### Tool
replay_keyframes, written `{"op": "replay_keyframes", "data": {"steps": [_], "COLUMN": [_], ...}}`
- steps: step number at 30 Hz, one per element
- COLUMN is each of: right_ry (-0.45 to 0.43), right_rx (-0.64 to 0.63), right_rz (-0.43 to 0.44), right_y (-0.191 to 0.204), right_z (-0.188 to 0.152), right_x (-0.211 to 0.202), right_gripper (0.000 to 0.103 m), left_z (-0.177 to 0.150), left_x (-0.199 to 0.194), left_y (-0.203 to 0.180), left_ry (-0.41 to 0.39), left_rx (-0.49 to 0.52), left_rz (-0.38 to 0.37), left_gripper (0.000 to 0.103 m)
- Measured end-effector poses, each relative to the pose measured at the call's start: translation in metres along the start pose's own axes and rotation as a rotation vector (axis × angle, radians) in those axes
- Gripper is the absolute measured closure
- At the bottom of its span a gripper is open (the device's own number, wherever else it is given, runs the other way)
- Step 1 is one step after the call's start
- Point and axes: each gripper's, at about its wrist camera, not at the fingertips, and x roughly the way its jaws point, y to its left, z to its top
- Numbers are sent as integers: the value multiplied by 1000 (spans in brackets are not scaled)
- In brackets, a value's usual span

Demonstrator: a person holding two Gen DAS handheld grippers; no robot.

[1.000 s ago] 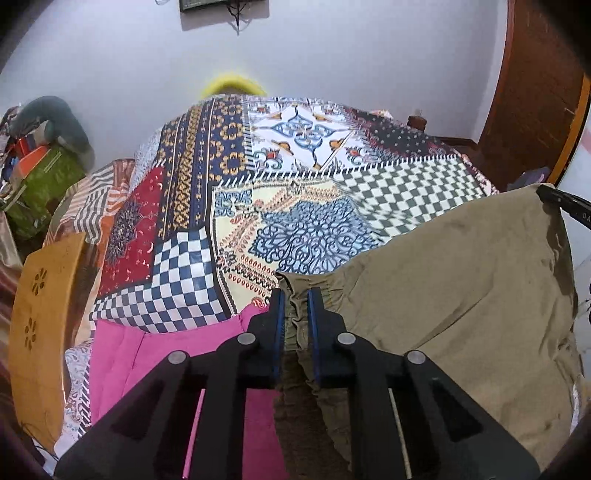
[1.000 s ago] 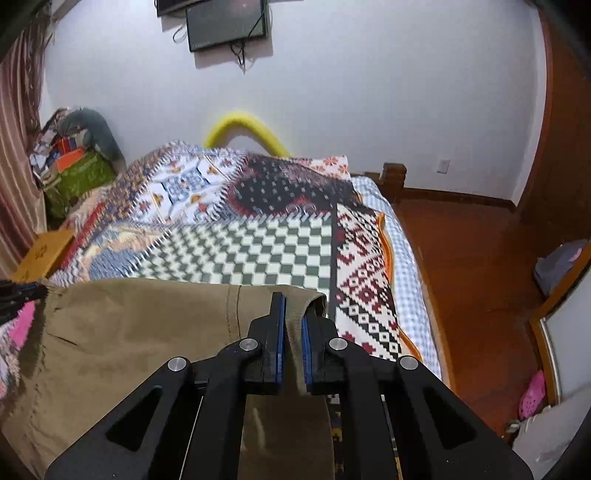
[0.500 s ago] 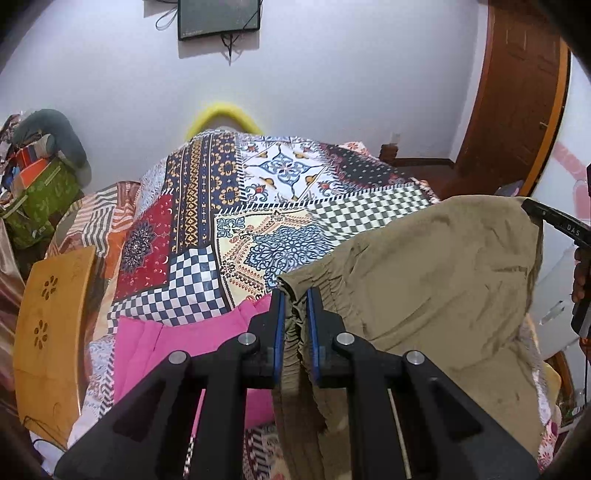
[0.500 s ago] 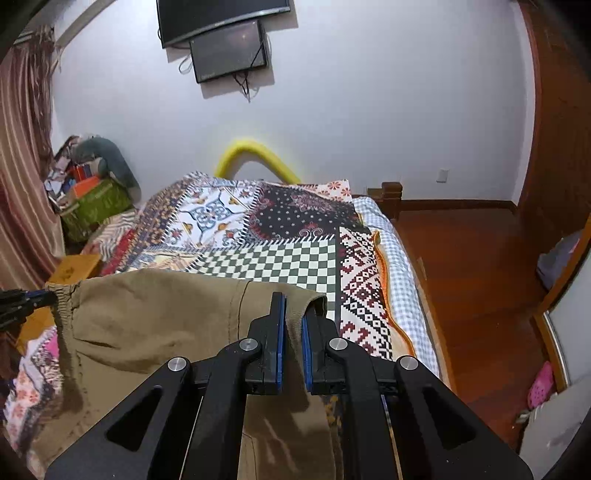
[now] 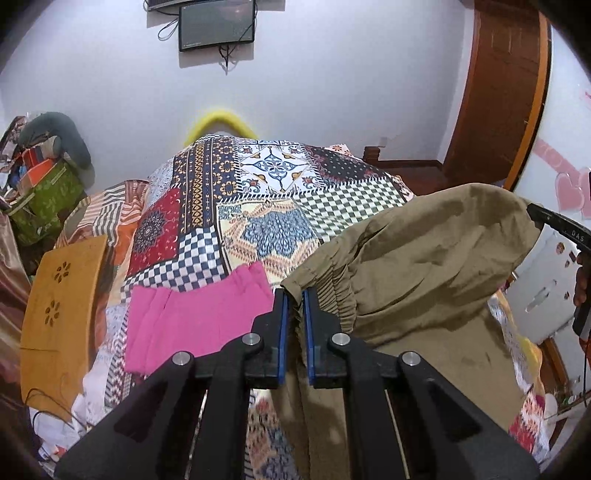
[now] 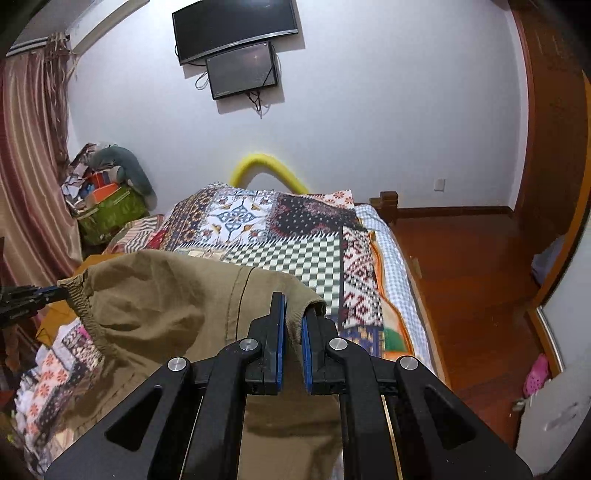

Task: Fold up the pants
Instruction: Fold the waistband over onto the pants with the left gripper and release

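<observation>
The left gripper [image 5: 294,295] has just been closing, and the gathered waistband corner of the olive pants [image 5: 424,280] is pinched between its blue pads. The opposite waistband corner is clamped by the right gripper [image 6: 293,308]. The pants are held stretched between both, lifted above the patchwork bedspread [image 5: 266,206]. A pink garment [image 5: 192,317] lies on the bedspread, left of the left gripper.

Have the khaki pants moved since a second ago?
Yes. The khaki pants have risen clear of the bedspread, lifted at the waistband; more wall and the TV show.
</observation>
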Motion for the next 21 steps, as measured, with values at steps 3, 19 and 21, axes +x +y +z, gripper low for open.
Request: {"op": "replay_keyframes", "data": {"steps": [3, 19, 21], "right_ry": [2, 105, 122], "right_rx": [17, 76, 77], "right_rz": [2, -8, -12], "right_y": [0, 7, 9], "right_z": [-12, -106, -118], "right_x": [-11, -48, -51], "right_gripper": [96, 96, 96], "left_z": [-16, -101, -111], "left_x": [-12, -40, -41], "left_y": [1, -2, -1], "left_ry": [5, 70, 83], "left_rx": [-13, -23, -34], "left_rz": [-13, -38, -42], "left_gripper": [96, 103, 103]}}
